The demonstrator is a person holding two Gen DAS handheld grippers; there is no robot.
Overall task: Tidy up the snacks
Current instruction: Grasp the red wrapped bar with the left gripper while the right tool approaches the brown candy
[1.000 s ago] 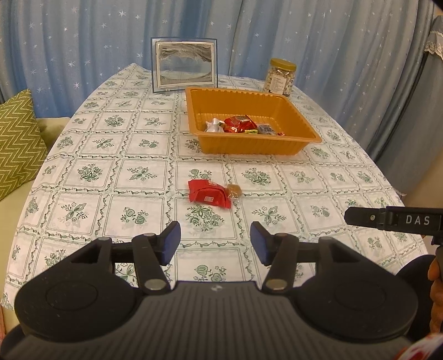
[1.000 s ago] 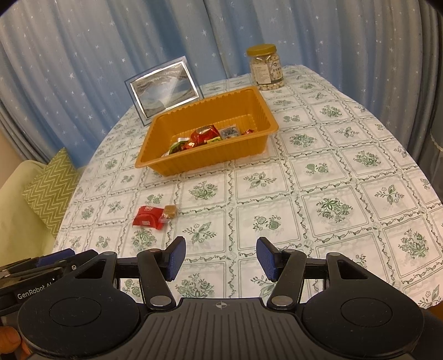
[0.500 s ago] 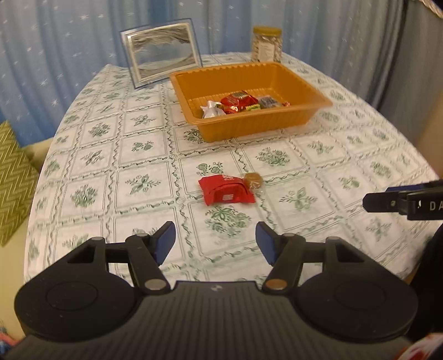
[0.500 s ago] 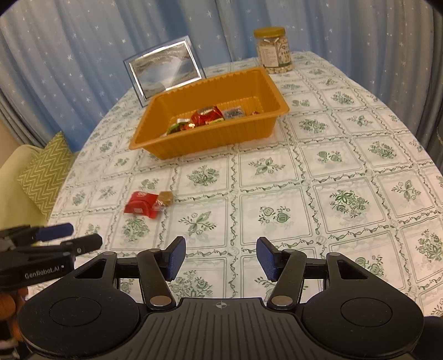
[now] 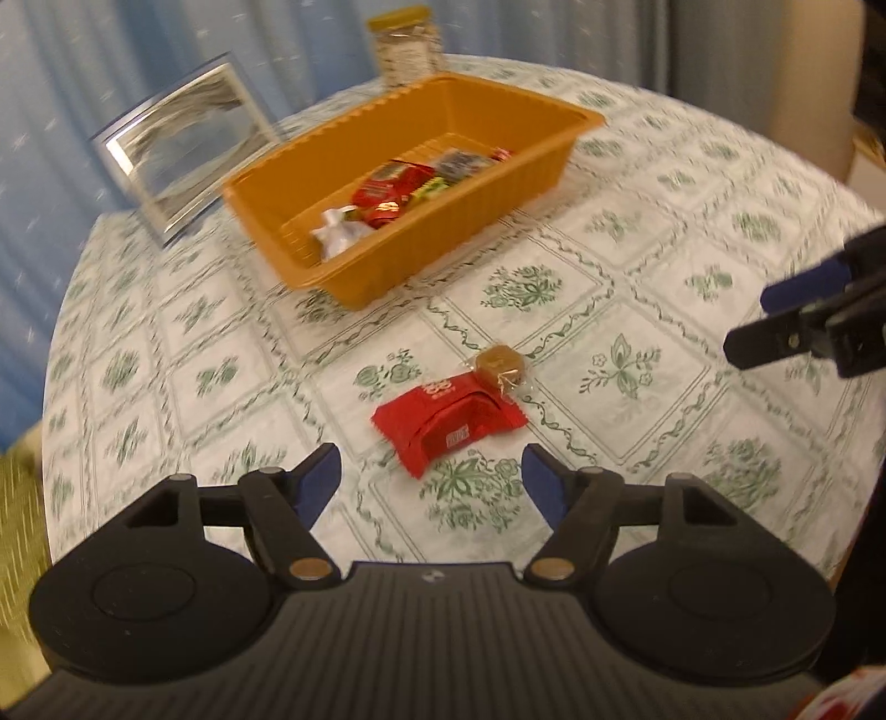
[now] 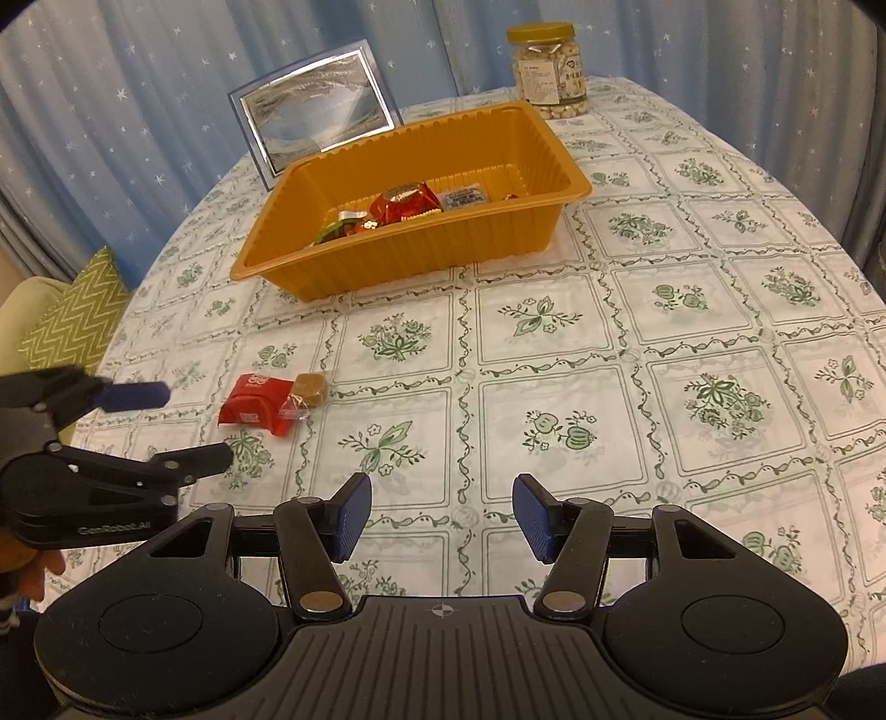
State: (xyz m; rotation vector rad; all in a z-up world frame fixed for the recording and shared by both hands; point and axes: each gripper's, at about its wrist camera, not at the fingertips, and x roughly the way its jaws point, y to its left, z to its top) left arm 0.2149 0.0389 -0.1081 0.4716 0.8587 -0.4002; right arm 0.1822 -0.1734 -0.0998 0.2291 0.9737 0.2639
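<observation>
A red snack packet lies on the tablecloth, touching a small brown wrapped candy. Just short of the packet hovers my left gripper, its jaws opening with nothing between them. An orange tray farther back holds several wrapped snacks. My right gripper is open and empty above bare cloth, well right of the packet.
A framed picture and a jar of nuts stand behind the tray. Blue starred curtains surround the round table. A green zigzag cushion sits off the table's left edge.
My left gripper has rolled, dropped and closed in on the red packet while its jaws widened. The right gripper has sunk slightly toward the table, jaws unchanged.
</observation>
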